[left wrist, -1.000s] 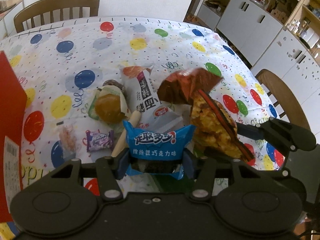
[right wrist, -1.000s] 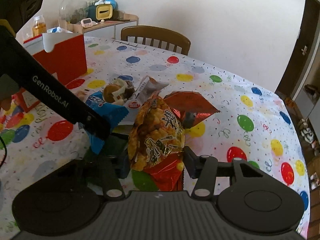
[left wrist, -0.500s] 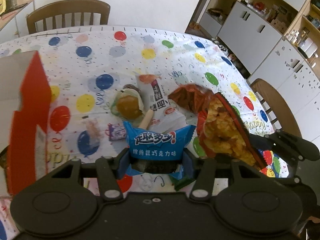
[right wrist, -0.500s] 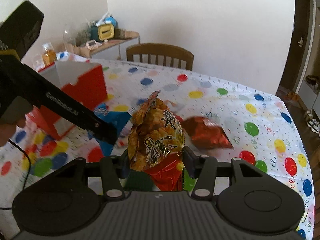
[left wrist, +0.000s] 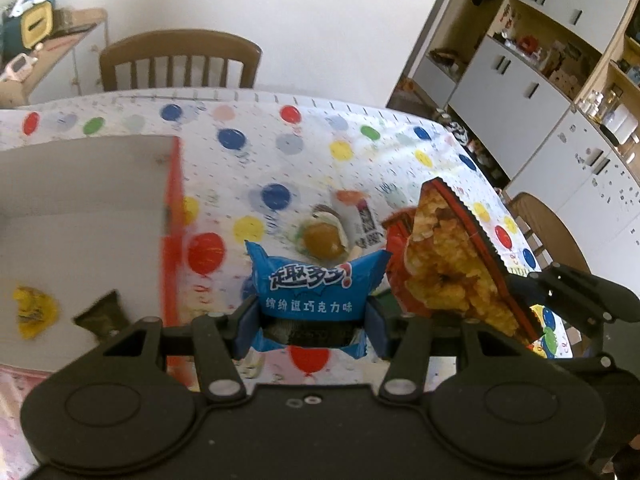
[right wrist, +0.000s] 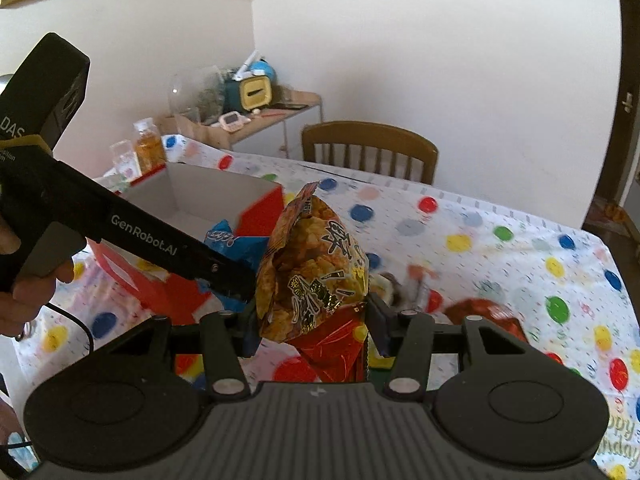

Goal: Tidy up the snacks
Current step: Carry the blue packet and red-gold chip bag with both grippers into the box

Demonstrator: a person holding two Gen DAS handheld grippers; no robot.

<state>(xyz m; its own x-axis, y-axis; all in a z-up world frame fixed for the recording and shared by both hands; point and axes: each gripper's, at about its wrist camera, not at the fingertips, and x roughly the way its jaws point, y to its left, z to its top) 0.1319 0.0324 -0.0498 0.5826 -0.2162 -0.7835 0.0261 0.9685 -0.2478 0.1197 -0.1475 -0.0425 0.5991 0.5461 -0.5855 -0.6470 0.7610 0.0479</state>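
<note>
A blue cookie pack and an orange-red chip bag hang upright, gripped, beside the open red box at left.

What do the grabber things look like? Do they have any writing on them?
Both grippers are black plastic. The left gripper and right gripper each have two round discs on a wide body, silver screws and blue finger pads. The right one's body is ribbed. Seen from the right wrist, the left one has a long handle with white "GenRobot.AI" lettering, a yellow band and a thin black cable.
</note>
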